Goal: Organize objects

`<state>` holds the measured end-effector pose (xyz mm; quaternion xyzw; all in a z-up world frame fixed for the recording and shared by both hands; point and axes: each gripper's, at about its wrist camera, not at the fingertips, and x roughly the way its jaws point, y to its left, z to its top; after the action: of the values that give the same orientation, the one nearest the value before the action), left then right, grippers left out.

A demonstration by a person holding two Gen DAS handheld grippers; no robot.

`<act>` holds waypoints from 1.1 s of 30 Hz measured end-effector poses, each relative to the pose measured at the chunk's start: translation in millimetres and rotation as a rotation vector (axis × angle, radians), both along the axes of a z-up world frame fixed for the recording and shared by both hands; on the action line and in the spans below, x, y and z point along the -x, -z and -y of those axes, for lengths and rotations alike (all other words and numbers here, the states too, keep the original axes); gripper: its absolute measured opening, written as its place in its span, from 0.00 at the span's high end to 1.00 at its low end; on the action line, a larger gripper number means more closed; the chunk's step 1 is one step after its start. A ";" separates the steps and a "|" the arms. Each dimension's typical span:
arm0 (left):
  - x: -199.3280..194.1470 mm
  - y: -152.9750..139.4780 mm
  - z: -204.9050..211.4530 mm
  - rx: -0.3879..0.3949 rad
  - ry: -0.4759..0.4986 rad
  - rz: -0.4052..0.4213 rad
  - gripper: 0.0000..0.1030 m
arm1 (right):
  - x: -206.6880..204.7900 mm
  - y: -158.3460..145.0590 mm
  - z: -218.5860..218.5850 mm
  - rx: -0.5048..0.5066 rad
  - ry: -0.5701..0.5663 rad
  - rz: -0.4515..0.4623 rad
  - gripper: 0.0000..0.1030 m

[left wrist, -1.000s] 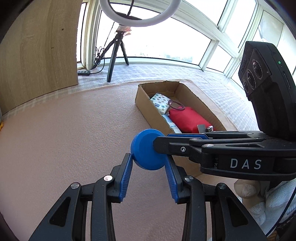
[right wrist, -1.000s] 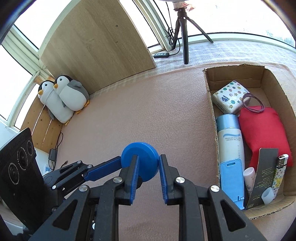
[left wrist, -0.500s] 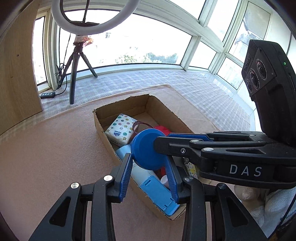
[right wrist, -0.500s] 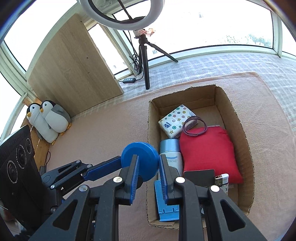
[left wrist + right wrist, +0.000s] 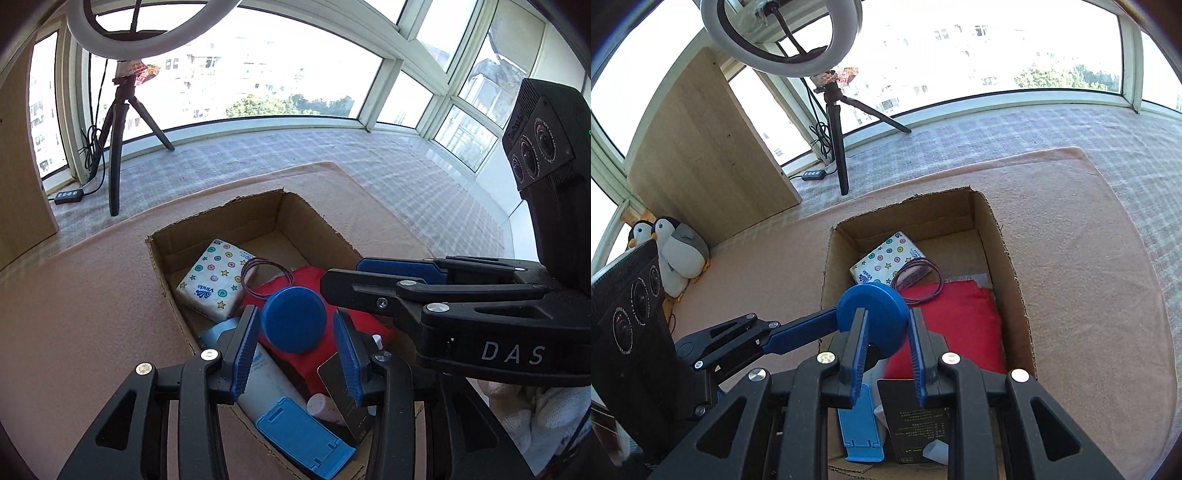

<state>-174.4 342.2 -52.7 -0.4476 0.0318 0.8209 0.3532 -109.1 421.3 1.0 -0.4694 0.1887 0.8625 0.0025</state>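
Observation:
A round blue lid-like disc (image 5: 293, 319) (image 5: 873, 317) hangs over the open cardboard box (image 5: 159, 258) (image 5: 827, 266), just above the red pouch (image 5: 306, 275) (image 5: 960, 317). My left gripper (image 5: 294, 314) straddles the disc; its jaws are opening, with a gap on both sides. My right gripper (image 5: 888, 312) (image 5: 341, 271) reaches in from the right, crosswise to the left one. Its jaws are opening too; the disc sits between the pads with a sliver of space at the right pad and below the tips in the left wrist view.
The box holds a patterned tissue pack (image 5: 216, 278), a purple hair-tie loop (image 5: 258, 275), a white-and-blue bottle (image 5: 266, 384), a blue phone stand (image 5: 303, 435) and a black card box (image 5: 916, 424). Two plush penguins (image 5: 677, 254), a wooden board (image 5: 709, 147) and a ring-light tripod (image 5: 838, 147) stand beyond the pink mat.
Both grippers carried the disc from over the bare mat to over the box. Both pairs of jaws have spread, and the disc now sits lower than the right gripper's tips.

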 end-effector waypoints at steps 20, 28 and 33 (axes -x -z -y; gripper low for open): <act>-14.4 -8.7 92.5 0.036 -0.156 -0.001 0.21 | -17.8 -6.0 23.7 -0.035 0.073 -0.017 0.44; -41.4 -20.6 162.4 0.070 -0.238 -0.023 0.16 | -29.1 -5.0 72.1 0.018 0.028 -0.036 0.40; -62.7 -29.9 209.8 0.079 -0.294 -0.034 0.11 | -35.5 -9.5 109.1 0.022 -0.005 -0.055 0.39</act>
<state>-111.7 132.4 -22.7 -0.4468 0.0041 0.8695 0.2107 -73.6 312.2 10.5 -0.4460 0.1970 0.8730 -0.0100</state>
